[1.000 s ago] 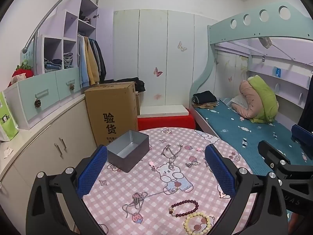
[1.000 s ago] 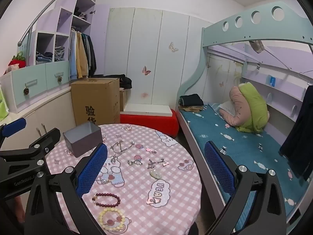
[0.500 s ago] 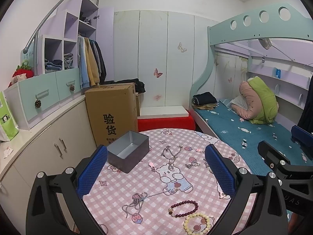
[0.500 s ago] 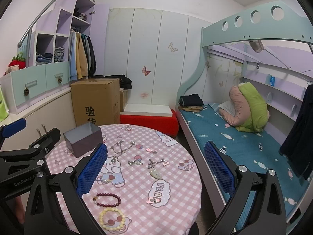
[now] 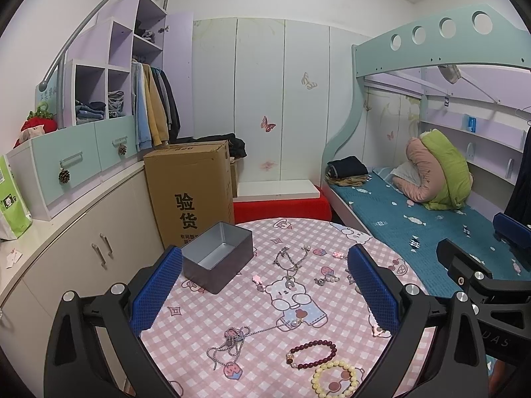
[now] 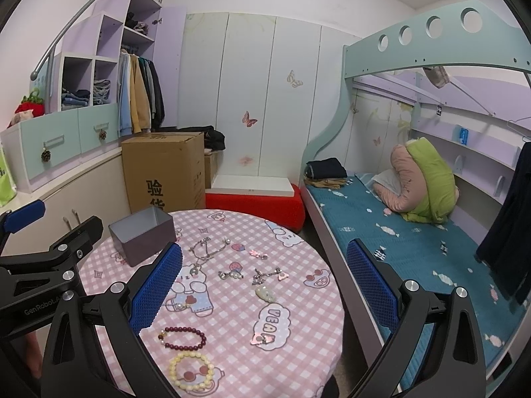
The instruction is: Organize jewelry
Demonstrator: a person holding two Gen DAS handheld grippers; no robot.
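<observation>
Jewelry is loose on the round table [image 5: 199, 318], which has a pink checked cloth. The dark red bead bracelet [image 5: 311, 354] and the cream bead bracelet [image 5: 335, 374] lie near the front edge, just beside each other. A silver chain [image 5: 232, 341] is left of them, running up toward the bear print. Further back sit a tangled silver necklace [image 5: 290, 260], a small pearl piece [image 5: 327, 278] and a pink clip [image 5: 338, 254].

The left gripper [image 5: 265, 293] hovers above the table, jaws wide apart, nothing between the blue pads. Both bracelets and the chain sit below and between its fingers, apart from them. The right gripper [image 6: 265, 293] is likewise spread wide and empty, over the right half of the table. In its view a pale green pendant [image 6: 265, 292] and a silver charm cluster [image 6: 267, 273] lie between the fingers, with the bracelets [image 6: 182, 337] low left by the left pad.

The open grey tin box [image 5: 217, 260] stands at the table's back left, empty and upright, just behind the left gripper's left finger.

Surroundings are tight:
- cardboard box [image 5: 190, 192] and cabinets [image 5: 99, 232] close behind and left of the table
- bunk bed [image 6: 415, 238] along the right — only a narrow gap to the table edge
- each gripper shows at the other's side, near but apart
</observation>
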